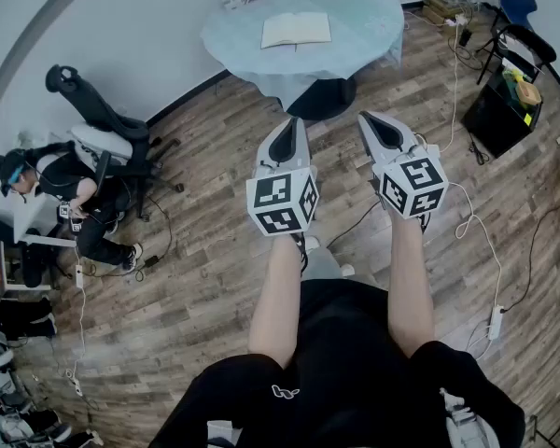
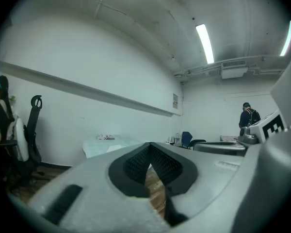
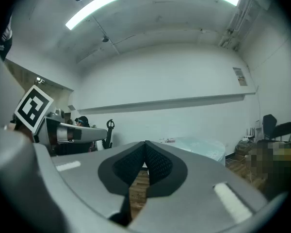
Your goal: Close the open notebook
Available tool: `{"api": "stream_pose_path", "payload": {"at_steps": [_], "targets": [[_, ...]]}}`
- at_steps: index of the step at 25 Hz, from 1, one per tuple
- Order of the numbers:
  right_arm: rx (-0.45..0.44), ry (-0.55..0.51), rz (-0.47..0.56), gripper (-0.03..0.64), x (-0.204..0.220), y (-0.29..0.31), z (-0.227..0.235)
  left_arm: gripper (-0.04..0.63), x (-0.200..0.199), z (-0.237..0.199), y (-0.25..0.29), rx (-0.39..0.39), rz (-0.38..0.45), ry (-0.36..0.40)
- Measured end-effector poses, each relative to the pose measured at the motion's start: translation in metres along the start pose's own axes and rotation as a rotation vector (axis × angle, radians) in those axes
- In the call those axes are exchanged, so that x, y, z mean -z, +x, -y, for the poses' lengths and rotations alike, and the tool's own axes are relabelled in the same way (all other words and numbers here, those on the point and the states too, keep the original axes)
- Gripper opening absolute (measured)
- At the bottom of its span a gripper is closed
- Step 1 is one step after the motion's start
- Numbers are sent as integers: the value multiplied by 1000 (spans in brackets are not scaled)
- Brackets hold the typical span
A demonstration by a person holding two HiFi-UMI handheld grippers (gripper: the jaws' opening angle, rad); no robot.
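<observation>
The notebook (image 1: pixel 297 29) lies open and flat on the round worktop (image 1: pixel 369 12), with its pages facing up. Both exposed pages are pale cream-white. From the head view they look blank, and any writing is too small to tell. A thin darker line runs along its near and left edges. Its outline is a wide rectangle, slightly skewed, with the long sides running across the worktop. It rests near the middle of the worktop, well in from the rim, on the pale blue-green cloth (image 1: pixel 243 35) that covers the top. In the left gripper view it shows only as a flat, whiter patch (image 2: pixel 114 148) on the distant worktop.
</observation>
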State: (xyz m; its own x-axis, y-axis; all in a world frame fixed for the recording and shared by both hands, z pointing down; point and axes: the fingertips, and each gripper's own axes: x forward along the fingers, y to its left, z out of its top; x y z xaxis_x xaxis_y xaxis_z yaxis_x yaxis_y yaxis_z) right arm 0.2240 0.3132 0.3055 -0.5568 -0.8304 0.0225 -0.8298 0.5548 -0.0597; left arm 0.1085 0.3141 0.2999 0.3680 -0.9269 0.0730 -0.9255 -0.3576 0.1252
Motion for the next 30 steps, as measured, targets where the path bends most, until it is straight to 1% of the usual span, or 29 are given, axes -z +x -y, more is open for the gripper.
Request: {"api": "stream_pose_path", "payload": {"at_steps": [7, 13, 17, 24, 30], "targets": [[-19, -14, 1, 5, 0, 1, 4, 2, 2, 5, 6, 2, -6, 14], [-32, 0, 36, 6, -7, 3, 7, 2, -4, 2, 5, -13, 14, 13], [-31, 8, 59, 6, -17, 5, 15, 2, -11, -3, 5, -19, 27, 9], [-56, -2, 60, 6, -22, 20, 19, 2, -17, -12, 12, -30, 44, -1], [-86, -37, 59, 6, -26, 38, 17, 2, -22, -30, 16, -55, 82, -23]]}}
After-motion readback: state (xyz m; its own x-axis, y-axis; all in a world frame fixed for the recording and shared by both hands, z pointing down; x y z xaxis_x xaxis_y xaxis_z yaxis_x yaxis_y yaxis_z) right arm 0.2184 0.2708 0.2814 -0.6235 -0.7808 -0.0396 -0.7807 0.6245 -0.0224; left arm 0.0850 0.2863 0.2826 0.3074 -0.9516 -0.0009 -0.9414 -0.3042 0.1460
